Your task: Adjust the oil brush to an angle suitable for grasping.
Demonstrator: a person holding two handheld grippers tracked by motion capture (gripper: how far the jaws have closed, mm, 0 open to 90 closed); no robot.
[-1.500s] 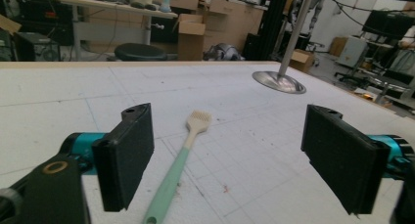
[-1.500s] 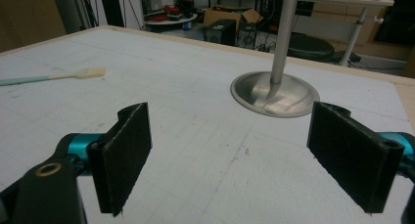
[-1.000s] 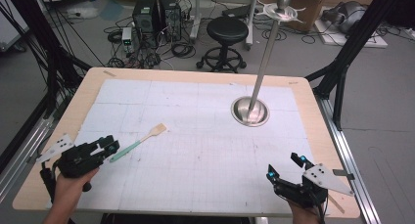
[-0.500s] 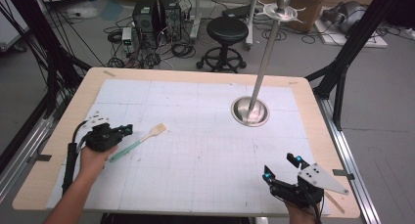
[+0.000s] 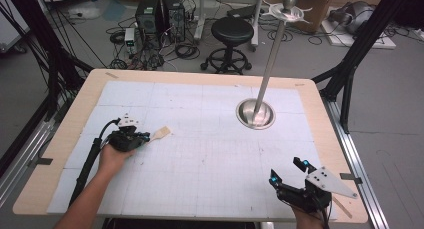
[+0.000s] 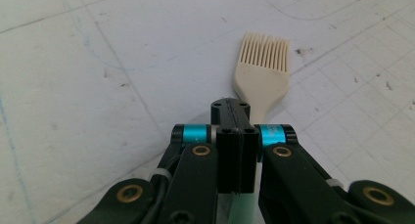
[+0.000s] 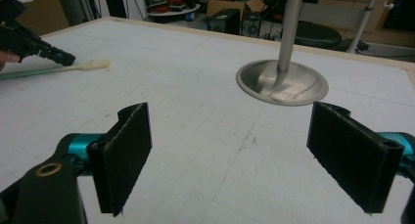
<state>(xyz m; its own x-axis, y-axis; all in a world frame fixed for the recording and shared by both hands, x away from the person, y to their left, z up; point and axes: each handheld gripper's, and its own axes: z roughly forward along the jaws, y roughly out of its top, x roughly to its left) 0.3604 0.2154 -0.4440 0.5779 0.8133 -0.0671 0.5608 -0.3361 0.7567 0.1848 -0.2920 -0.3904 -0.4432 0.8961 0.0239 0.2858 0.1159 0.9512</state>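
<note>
A brush with a cream head (image 5: 162, 133) and a pale green handle lies flat on the white gridded mat (image 5: 210, 154), left of centre. My left gripper (image 5: 145, 137) is shut, its tips over the neck of the brush just behind the head. In the left gripper view the two jaws (image 6: 230, 106) are pressed together, the brush head (image 6: 263, 70) sticks out beyond them and the handle runs underneath. I cannot tell whether they touch the brush. My right gripper (image 5: 286, 170) is open and holds nothing at the near right; its pads (image 7: 122, 155) stand wide apart.
A polished round metal base (image 5: 255, 114) with a tall pole (image 5: 270, 64) stands at the back right of the mat. The wooden table rim (image 5: 75, 114) frames the mat. A stool, computers and cables lie on the floor beyond the table.
My left hand has moved right along the mat to the brush and its jaws have closed. The brush has not shifted. The right gripper has stayed in place.
</note>
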